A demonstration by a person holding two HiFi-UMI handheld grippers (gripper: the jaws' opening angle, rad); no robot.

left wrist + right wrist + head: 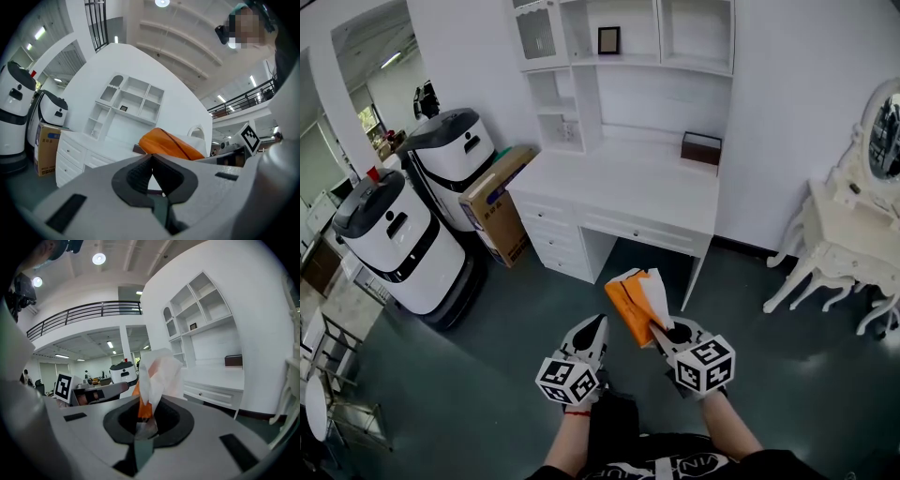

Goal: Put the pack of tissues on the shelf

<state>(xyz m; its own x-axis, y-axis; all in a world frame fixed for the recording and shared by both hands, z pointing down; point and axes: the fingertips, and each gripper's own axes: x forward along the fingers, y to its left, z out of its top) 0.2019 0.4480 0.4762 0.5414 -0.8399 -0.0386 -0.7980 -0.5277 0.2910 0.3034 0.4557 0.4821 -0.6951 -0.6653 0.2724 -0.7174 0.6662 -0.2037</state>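
An orange pack of tissues (630, 302) with white tissue (656, 295) sticking out of it hangs in the air before the white desk (628, 187). My right gripper (661, 330) is shut on the pack's near end; in the right gripper view the pack (152, 373) rises from between the jaws of the right gripper (144, 416). My left gripper (599, 323) is beside it on the left, shut with nothing held. The left gripper view shows its own jaws (151, 159) and the pack (171, 143) beyond them. The white shelf unit (628, 47) stands on the desk ahead.
Two white-and-black robots (403, 244) and a cardboard box (497, 202) stand left of the desk. A brown box (700, 147) sits on the desktop and a small picture frame (608, 40) on a shelf. A white vanity table with a mirror (853, 225) is at the right.
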